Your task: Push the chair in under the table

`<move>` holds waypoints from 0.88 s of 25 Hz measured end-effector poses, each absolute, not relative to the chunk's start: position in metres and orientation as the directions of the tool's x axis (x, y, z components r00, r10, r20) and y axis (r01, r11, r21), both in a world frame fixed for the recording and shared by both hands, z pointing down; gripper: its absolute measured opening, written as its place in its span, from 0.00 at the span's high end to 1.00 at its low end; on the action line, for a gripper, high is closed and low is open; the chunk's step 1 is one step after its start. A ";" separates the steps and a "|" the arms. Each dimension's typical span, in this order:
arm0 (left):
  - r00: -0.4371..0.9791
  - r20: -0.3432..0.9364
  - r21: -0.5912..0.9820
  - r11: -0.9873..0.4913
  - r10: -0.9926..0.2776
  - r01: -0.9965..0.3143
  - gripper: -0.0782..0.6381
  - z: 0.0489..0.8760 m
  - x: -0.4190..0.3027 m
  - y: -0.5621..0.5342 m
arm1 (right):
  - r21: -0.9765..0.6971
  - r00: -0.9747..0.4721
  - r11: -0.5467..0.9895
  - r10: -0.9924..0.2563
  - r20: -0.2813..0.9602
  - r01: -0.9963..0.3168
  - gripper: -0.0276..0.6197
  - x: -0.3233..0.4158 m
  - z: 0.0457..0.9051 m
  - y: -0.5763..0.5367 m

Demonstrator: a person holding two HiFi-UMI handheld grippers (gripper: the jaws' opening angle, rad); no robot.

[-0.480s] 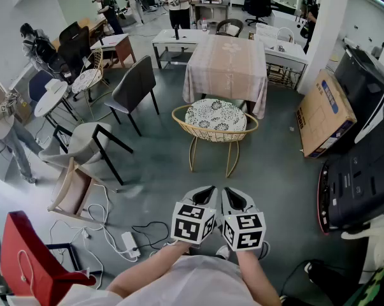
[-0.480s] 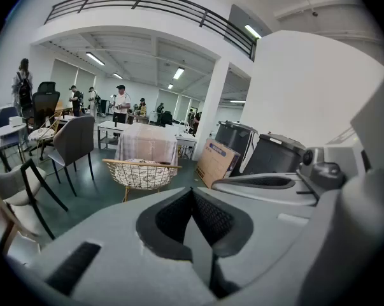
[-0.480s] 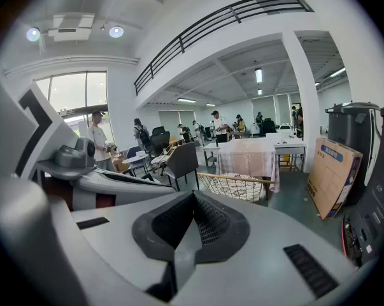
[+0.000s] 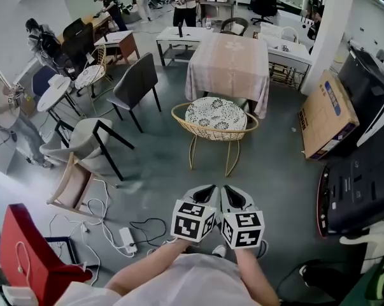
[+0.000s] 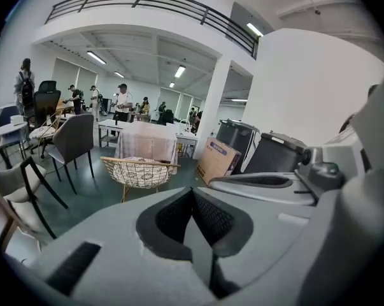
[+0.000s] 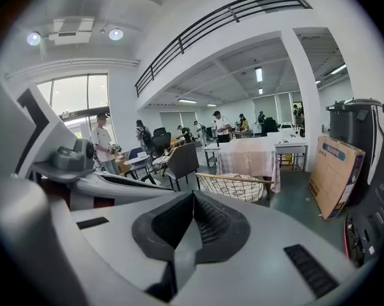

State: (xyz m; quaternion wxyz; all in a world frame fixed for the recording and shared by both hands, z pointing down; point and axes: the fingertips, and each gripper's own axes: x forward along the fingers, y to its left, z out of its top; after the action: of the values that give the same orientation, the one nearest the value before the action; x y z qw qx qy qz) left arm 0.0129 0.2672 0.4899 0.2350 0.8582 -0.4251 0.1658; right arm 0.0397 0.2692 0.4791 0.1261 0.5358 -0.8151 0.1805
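Both grippers are being held low and close to the person's body, side by side, well short of the chair. The left gripper (image 4: 208,190) is showing its jaws pressed fully together with nothing between them. The right gripper (image 4: 228,190) is showing the same, closed and empty. Their marker cubes are sitting just beside each other.

The round gold wire-frame chair with the black-and-white patterned seat cushion (image 4: 215,117) is standing on the dark grey-green floor (image 4: 160,171), ahead of both grippers. It is sitting just in front of the table draped in a pale pink-beige checked cloth (image 4: 227,61). Its far rim is lying close to the cloth's hanging near edge; whether the two are touching cannot be told. The seat is lying outside the table's footprint.

A dark grey upholstered chair with black legs (image 4: 134,81) is standing to the left of the table, apart from it. A brown cardboard box (image 4: 325,113) is leaning at the right. A white power strip (image 4: 128,241) with cables is lying on the floor at the person's left.
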 end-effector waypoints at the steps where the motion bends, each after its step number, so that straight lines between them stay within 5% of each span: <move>1: 0.579 0.488 0.261 -0.524 -0.654 -0.811 0.89 0.491 0.016 0.266 | -0.160 -0.396 0.362 -0.827 0.400 -0.918 0.95 0.044 0.480 0.268; 22: 0.523 0.519 0.242 -0.471 -0.676 -0.848 0.89 0.508 0.061 0.223 | -0.141 -0.468 0.455 -0.767 0.438 -0.879 0.95 0.090 0.497 0.223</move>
State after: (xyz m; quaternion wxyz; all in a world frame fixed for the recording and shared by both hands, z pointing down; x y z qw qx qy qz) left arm 0.0609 0.2232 0.5084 0.2411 0.8387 -0.4544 0.1788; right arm 0.0900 0.2229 0.4969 0.1581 0.4910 -0.8383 0.1766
